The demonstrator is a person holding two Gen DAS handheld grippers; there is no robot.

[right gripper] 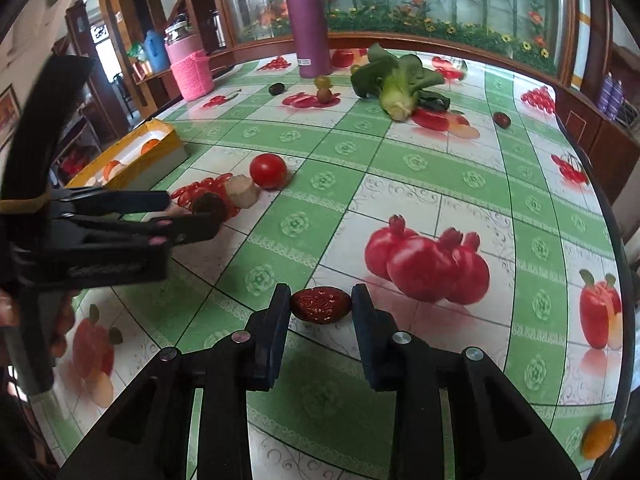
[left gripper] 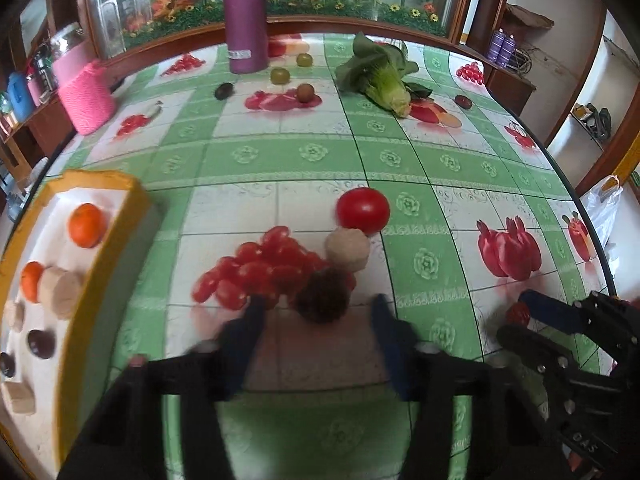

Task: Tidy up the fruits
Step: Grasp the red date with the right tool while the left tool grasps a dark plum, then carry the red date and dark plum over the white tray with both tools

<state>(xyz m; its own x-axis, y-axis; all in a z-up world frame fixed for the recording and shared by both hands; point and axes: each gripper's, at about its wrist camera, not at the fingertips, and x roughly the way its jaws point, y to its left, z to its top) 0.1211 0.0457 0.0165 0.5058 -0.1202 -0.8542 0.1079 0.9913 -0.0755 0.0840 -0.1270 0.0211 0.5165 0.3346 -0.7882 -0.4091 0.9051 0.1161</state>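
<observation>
Between the right gripper's (right gripper: 321,312) spread fingers sits a red date (right gripper: 321,305), untouched on the tablecloth (right gripper: 400,168).
Left gripper (left gripper: 318,306), also spread, frames a dark brown fruit (left gripper: 322,296) beside a tomato (left gripper: 363,210). Both look set to pick: next, close gently, then carry to the yellow box (left gripper: 100,216) at left.
</observation>
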